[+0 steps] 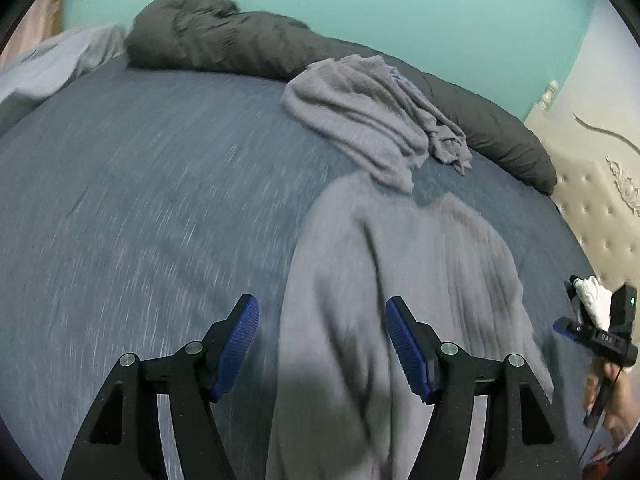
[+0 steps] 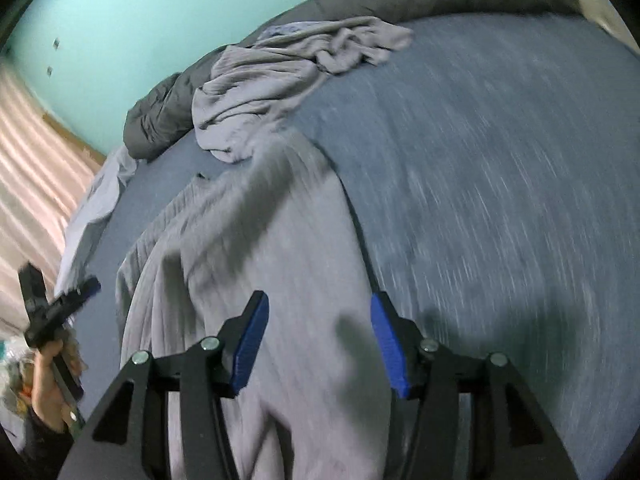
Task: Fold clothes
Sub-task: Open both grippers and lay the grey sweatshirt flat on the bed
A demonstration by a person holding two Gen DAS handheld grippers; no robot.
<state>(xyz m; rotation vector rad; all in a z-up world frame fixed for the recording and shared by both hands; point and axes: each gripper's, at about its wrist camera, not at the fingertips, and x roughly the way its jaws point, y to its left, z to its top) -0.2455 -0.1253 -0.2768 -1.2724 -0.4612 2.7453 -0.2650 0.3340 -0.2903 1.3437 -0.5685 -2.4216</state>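
Across the near half of the bed (image 1: 140,200), a grey garment (image 1: 400,280) lay spread lengthwise on the blue-grey cover, running from under both tools toward the far side. Which kind of garment it was could not be told through the motion blur. Its far end touched a second, crumpled grey garment (image 1: 360,116) heaped against a dark duvet roll (image 1: 240,40) along the far edge. A pale blue cloth (image 1: 48,68) sat at the far left corner.

Left tool (image 1: 320,344) hovered over the spread garment with its blue pads wide apart, gripping nothing. Right tool (image 2: 318,340) was likewise released, fingers parted above the same cloth, empty. Each was held in a person's hand, seen at the frame edges.

Judging by its soft ridges and limp drape, the garment looked light, floppy and easily bunched; it would likely sag and slide on the cover if dragged. Pinching an edge or corner on each side, through all layers, seemed the safest hold, since the middle offers only loose slack.
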